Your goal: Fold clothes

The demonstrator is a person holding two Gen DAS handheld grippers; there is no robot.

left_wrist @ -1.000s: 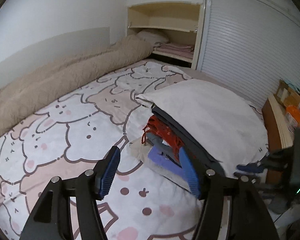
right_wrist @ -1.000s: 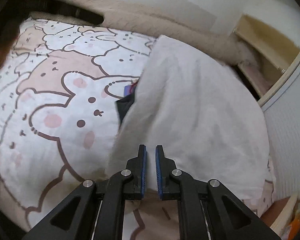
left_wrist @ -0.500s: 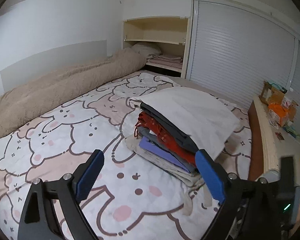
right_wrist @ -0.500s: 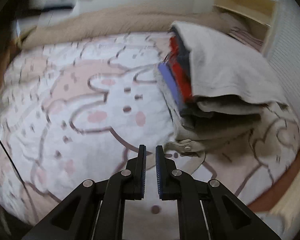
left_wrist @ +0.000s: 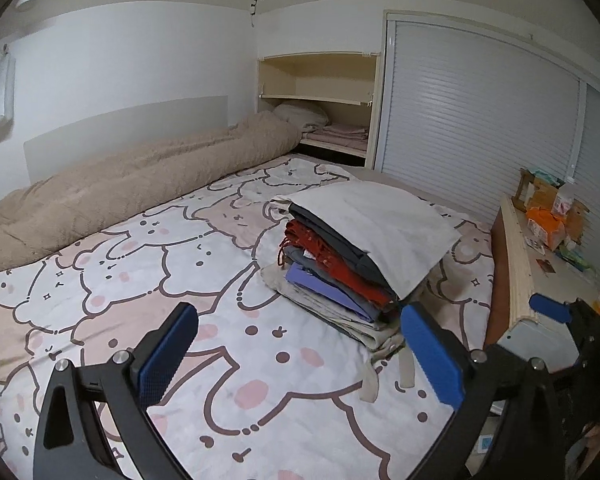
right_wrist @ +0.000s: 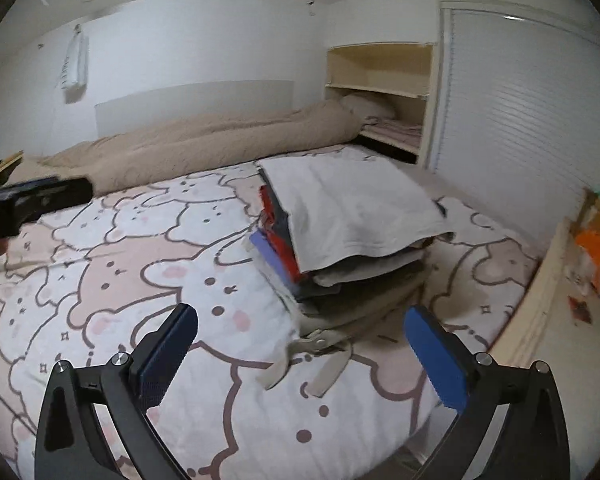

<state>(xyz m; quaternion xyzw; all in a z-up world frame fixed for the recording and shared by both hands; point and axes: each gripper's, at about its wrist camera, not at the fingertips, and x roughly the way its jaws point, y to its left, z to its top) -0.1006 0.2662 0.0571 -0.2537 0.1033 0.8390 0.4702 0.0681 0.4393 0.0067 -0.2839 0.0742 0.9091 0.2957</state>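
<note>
White-topped folded stack (left_wrist: 352,256) on bed (left_wrist: 140,272); both grippers empty.

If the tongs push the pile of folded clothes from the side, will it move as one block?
Probably not. The pile of folded clothes is soft layers, so upper pieces may slide. The white top garment overhangs and would likely flop. Loose straps at the bottom may drag on the bedsheet.
</note>
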